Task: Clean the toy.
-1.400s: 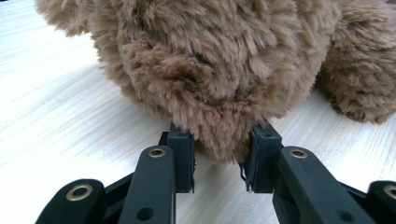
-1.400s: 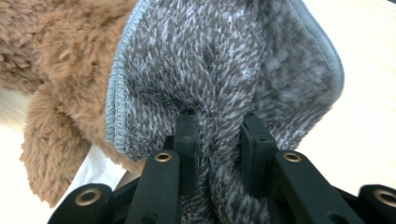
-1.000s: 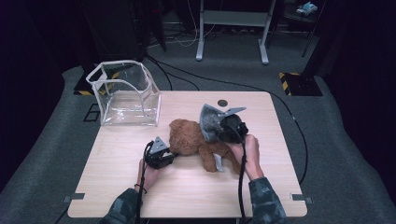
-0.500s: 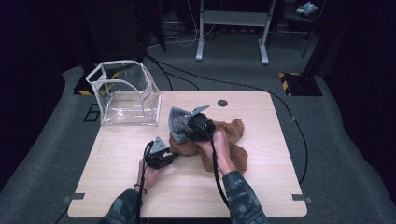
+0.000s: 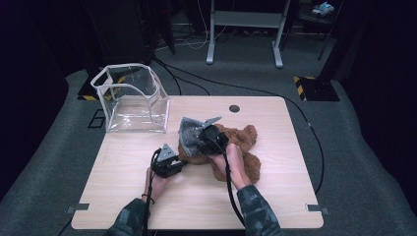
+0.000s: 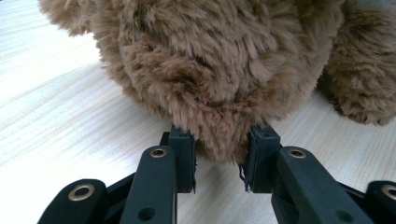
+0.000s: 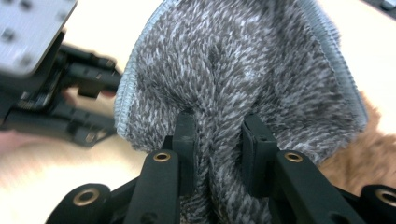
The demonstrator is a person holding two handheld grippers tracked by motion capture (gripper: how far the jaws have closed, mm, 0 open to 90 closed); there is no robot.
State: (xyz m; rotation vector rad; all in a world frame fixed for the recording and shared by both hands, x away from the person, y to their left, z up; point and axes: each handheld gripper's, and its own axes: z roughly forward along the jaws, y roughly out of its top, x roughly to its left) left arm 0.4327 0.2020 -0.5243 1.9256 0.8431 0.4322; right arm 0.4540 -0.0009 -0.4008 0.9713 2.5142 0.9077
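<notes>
While L gripper [image 5: 173, 164] pinches the brown teddy [image 6: 219, 70] mid-table and R gripper [image 7: 217, 135] clamps the grey knit cap [image 7: 243, 65] over its left end — dressing prob. underway, cap not yet seated.

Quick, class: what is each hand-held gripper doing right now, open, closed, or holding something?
Left hand-held gripper: closed on the teddy bear.
Right hand-held gripper: closed on the grey cloth.

We see a light wooden table [image 5: 275, 196] on grey carpet [image 5: 364, 162]. Behind it stands a grey metal frame [image 5: 243, 29]. The room around us is dark.
</notes>
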